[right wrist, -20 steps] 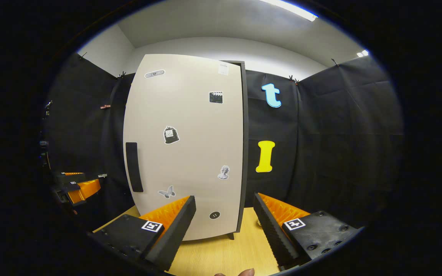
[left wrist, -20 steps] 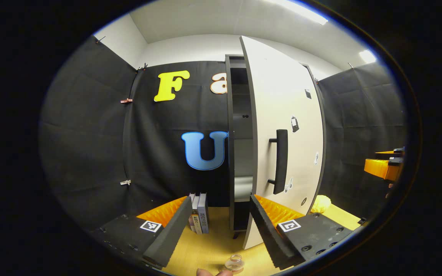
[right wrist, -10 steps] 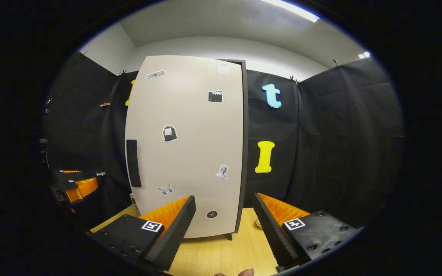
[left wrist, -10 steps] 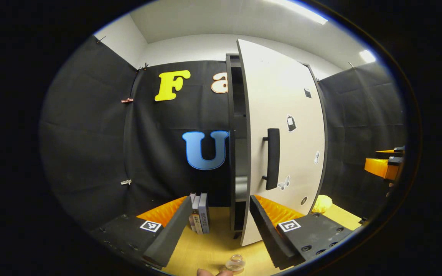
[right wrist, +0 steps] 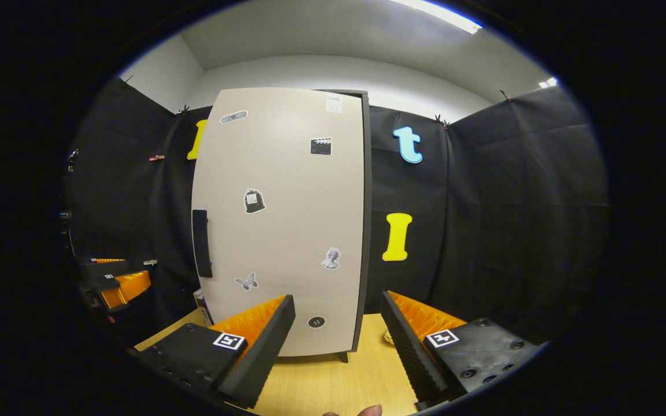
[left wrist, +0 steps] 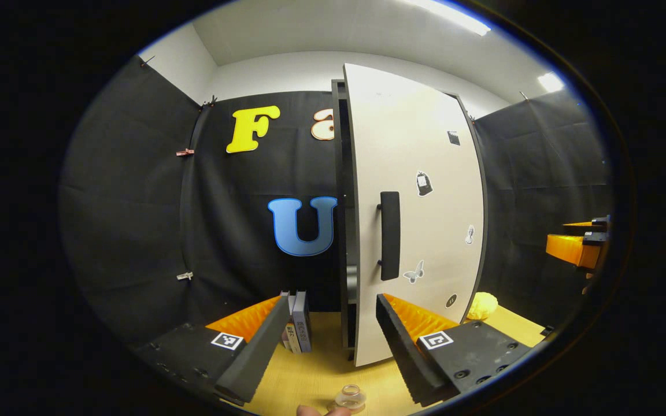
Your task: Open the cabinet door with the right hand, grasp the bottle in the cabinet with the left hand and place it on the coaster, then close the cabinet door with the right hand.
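Left claw: wide, empty
Right claw: wide, empty
Door: ahead, slightly ajar
Bottle: below left claw
Book spines: writing unreadable

Recording booth: black cloth walls; wood table w/ stickered cabinet.

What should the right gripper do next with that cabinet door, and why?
Probably push the cabinet door the last bit shut. In the left gripper view a narrow dark gap remains along its handle edge, so it isn't flush. The right gripper is open, off the door, facing it. The bottle already stands on the table near the left gripper, also open.
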